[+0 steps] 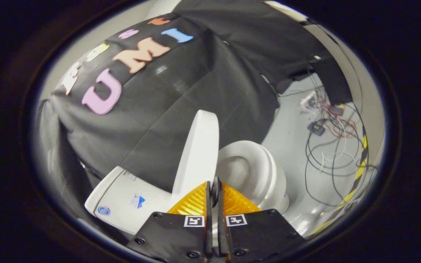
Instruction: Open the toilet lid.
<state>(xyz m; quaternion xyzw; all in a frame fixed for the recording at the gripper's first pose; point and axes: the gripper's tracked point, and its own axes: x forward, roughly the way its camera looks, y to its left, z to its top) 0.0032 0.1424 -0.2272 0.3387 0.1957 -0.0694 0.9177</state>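
The white toilet lid (pixel 198 153) stands raised, edge-on to me, between the tank (pixel 130 201) and the seat ring (pixel 258 171). The seat and the bowl opening (pixel 238 170) lie uncovered beside it. My gripper (pixel 215 185) is shut, its two fingers pressed together with no visible gap. The tips sit right at the lid's near edge, on the side facing the seat. I see nothing held between the fingers. The lid's lower part is hidden behind them.
The whole view is tilted. The booth's black cloth wall (pixel 196 84) hangs behind the toilet. Loose cables and small electronic parts (pixel 327 142) lie on the pale floor beyond the bowl. A yellow-and-black striped tape (pixel 360 168) runs along the floor's edge.
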